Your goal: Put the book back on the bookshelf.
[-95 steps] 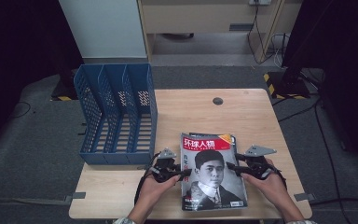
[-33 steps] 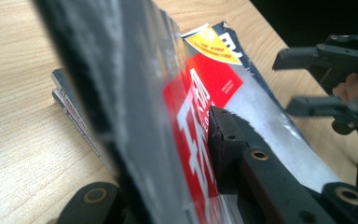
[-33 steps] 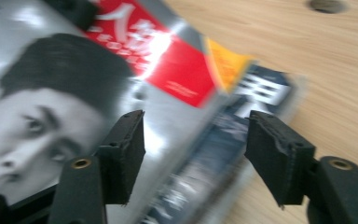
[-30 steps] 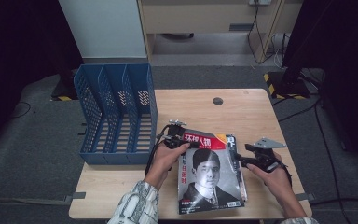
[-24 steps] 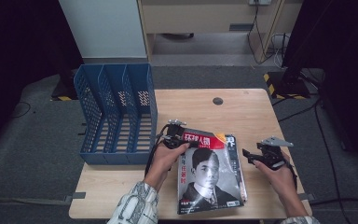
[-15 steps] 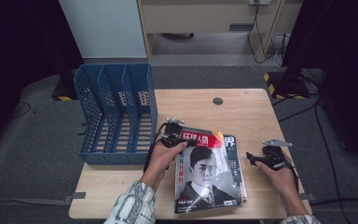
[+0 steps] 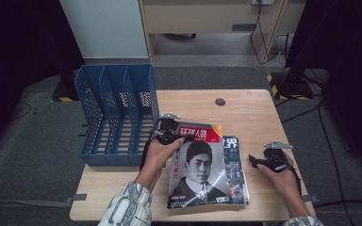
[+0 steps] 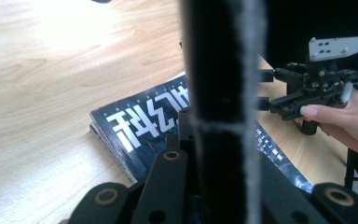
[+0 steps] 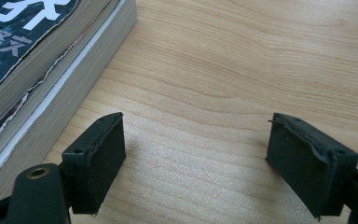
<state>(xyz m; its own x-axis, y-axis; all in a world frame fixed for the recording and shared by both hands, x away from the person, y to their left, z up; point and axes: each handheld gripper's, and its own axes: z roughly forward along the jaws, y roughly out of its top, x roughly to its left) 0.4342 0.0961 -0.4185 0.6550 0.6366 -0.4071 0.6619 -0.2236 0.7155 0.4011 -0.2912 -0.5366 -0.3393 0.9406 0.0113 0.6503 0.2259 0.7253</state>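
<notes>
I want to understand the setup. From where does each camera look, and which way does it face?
High view: above the person's side, facing forward and down on the table; both forearms, left gripper lifting the top magazine.
Left gripper view: along its shut jaws, toward the right gripper.
Right gripper view: down between open jaws at tabletop.
Shared: the magazine stack.

Left gripper (image 7: 169,129) clamped; right gripper (image 9: 193,163) fingers apart.

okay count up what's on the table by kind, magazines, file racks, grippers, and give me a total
Magazines: 2, the top magazine and the dark magazine under it
File racks: 1, the blue file rack
Grippers: 2, the left gripper and the right gripper
Total: 5
</notes>
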